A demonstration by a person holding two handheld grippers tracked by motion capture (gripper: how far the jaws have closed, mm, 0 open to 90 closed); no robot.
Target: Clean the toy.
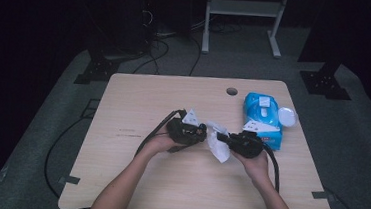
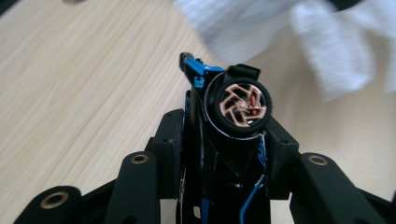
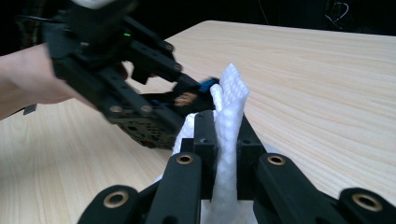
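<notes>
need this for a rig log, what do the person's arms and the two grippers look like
Both forearms are bare, with no sleeve in sight. The left gripper and right gripper are black and blocky, each with a grey three-cornered plate on top and a thick black cable trailing back. Their black fingers hang on linkage arms with brass-coloured pivot rings. A small green light glows on the left gripper's body.

Left gripper (image 1: 202, 131) and right gripper (image 1: 222, 137) meeting mid-table, jaws clamped, apparently nearly touching, forearms converging
</notes>
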